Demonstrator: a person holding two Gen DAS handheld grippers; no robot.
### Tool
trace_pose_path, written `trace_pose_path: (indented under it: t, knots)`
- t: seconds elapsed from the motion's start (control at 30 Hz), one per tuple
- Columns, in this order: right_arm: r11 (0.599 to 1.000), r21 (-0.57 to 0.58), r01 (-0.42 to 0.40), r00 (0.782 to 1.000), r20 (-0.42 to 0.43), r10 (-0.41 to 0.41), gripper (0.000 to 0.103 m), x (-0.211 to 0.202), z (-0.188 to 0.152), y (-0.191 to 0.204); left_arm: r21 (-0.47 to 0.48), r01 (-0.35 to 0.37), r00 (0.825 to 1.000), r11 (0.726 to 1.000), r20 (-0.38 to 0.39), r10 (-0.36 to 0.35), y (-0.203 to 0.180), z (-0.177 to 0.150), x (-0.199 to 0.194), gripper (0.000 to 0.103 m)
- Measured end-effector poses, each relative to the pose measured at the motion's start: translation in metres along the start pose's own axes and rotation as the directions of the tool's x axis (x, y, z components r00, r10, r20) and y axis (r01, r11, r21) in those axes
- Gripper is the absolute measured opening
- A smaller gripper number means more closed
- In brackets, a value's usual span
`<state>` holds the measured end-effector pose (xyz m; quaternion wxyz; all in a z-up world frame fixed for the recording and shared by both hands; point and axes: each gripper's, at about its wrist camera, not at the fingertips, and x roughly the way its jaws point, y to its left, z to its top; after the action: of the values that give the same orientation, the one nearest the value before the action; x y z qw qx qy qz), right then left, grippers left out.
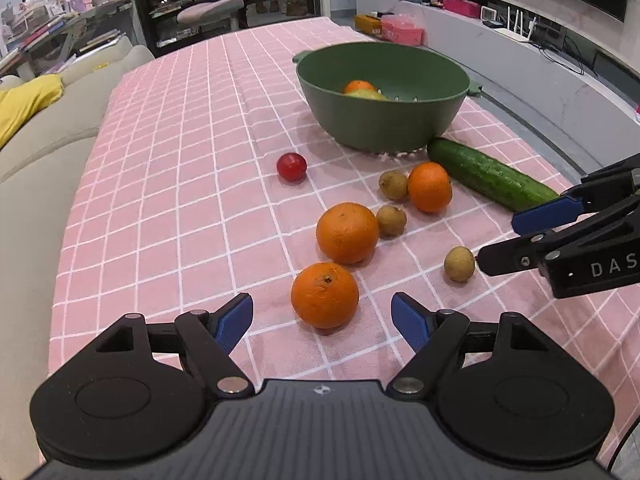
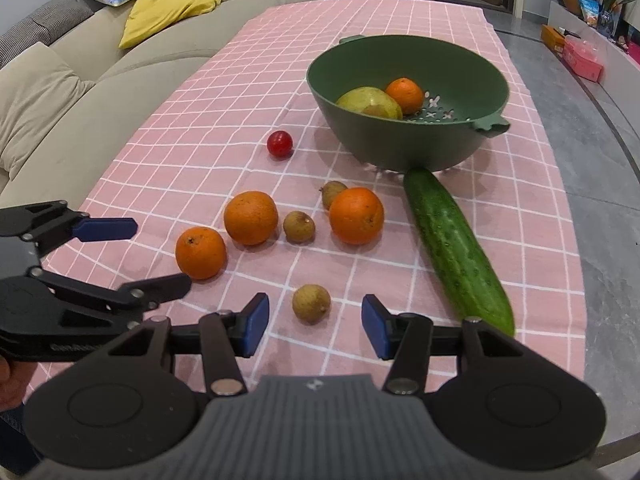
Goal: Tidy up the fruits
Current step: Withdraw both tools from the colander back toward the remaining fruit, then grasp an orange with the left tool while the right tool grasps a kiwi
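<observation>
L gripper (image 1: pixel 322 322) fingers spread before orange (image 1: pixel 325 295); R gripper (image 2: pixel 315 326) fingers spread around longan (image 2: pixel 311 303), no contact.

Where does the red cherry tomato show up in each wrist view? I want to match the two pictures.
Left wrist view: the cherry tomato sits just left of centre, alone on the pink cloth, left of the green colander's base.
Right wrist view: the cherry tomato lies upper centre-left, again left of the colander.
Shared landmark: the green colander, with the cucumber butting its base.
</observation>
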<state>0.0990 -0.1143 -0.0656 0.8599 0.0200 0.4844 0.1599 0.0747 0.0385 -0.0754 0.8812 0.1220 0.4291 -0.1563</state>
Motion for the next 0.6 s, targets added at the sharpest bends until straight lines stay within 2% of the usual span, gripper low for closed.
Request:
trace_pose_path:
  t: [0.13,0.23,0.43,0.5,0.57,0.6]
  knots:
    - [1.0,0.016,-0.005,1.0,-0.03,0.006,0.049,0.015,0.003,0.001,0.021,-0.005,1.0,1.0,-0.008,0.006,-0.002,0.001,0.01,0.091]
    - [1.0,0.02,-0.005,0.999,-0.054,0.006,0.046,0.025,0.004,0.001,0.01,0.012,1.0,1.0,-0.006,-0.012,0.001,0.002,0.016,0.083]
    - [1.0,0.023,-0.003,0.996,-0.088,0.005,0.036,0.04,0.007,0.002,-0.045,0.039,0.999,0.998,-0.014,-0.04,0.012,0.001,0.027,0.075]
    - [1.0,0.025,-0.002,0.995,-0.097,0.004,0.029,0.044,0.008,0.001,-0.059,0.049,0.999,0.997,-0.014,-0.05,0.014,0.001,0.028,0.073]
    - [1.0,0.029,-0.001,0.995,-0.102,0.004,0.026,0.046,0.008,0.001,-0.062,0.058,0.998,0.996,-0.015,-0.059,0.014,0.0,0.03,0.068]
    - [1.0,0.026,0.002,0.995,-0.101,0.001,0.023,0.047,0.008,0.001,-0.062,0.064,0.998,0.996,-0.019,-0.065,0.014,-0.001,0.031,0.061]
